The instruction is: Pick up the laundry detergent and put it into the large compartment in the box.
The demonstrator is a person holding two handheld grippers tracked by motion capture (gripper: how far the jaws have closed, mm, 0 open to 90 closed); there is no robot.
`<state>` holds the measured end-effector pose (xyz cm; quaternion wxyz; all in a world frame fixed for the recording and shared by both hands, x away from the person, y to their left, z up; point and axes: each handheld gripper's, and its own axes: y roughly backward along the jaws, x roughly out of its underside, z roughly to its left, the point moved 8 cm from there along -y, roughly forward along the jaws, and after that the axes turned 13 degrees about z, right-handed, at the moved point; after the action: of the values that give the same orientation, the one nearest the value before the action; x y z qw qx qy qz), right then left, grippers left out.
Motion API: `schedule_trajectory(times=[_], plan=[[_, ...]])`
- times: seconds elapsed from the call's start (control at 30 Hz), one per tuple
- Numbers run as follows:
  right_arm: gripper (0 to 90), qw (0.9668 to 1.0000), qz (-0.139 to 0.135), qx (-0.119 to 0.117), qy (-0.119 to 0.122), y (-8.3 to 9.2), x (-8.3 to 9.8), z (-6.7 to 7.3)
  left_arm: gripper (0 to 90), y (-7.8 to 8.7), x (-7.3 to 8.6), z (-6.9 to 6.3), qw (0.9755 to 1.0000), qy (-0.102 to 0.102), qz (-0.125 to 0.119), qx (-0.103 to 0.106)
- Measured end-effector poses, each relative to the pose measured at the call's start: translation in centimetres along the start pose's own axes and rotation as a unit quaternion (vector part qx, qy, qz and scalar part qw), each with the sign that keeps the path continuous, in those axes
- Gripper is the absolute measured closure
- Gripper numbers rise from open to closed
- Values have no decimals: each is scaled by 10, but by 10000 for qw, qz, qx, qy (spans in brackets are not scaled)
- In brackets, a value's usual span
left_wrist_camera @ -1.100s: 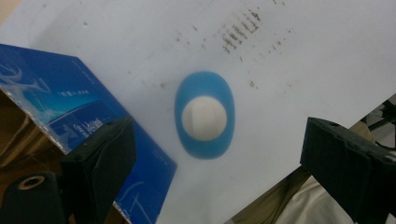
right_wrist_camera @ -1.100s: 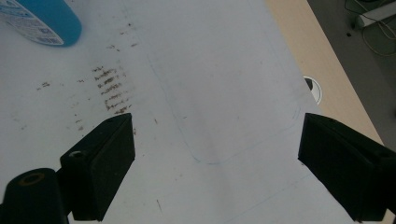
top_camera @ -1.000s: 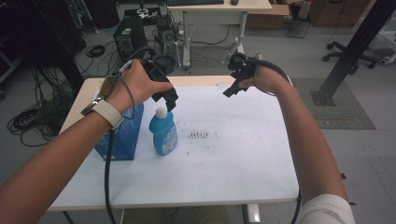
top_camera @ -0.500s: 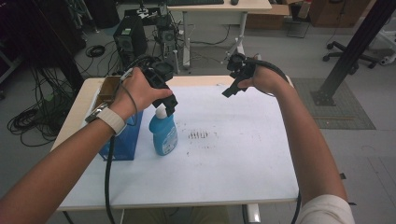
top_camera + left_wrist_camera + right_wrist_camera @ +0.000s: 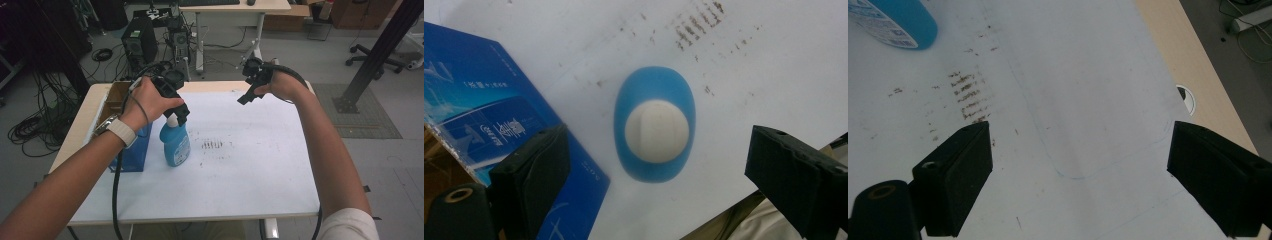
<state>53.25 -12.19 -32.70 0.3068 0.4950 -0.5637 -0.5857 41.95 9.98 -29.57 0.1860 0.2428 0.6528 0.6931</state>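
The left gripper (image 5: 175,100) hangs directly above the blue bottle (image 5: 175,142), with its jaws spread wide and not touching the white cap (image 5: 657,131) (seen from above, the cap sits between them). The bottle stands upright on the white table (image 5: 250,170), just beside a blue box (image 5: 132,152). The right gripper (image 5: 252,85) is held well apart, over the far side of the table, jaws also spread and holding nothing.

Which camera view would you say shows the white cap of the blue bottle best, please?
The left gripper view: it looks straight down on the white cap, whole and unobstructed between the open fingers. In the high view the left gripper hides most of the cap. The right gripper view catches just the blue bottle's lower body, with no cap.
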Motion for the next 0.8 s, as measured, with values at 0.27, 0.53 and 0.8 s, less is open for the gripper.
schedule_trajectory(times=[0.27, 0.53, 0.8], plan=[[109, 10000, 9, -17, 8, -2, -1, 0, 112, -9, -1, 0, 9999, 48, -25, 129], [109, 10000, 12, -17, 16, -3, -2, 1, 111, -14, -1, 2, 9998, 91, -51, 174], [109, 10000, 13, -21, 16, -3, -2, 1, 109, -20, -2, 0, 9997, 91, -28, 218]])
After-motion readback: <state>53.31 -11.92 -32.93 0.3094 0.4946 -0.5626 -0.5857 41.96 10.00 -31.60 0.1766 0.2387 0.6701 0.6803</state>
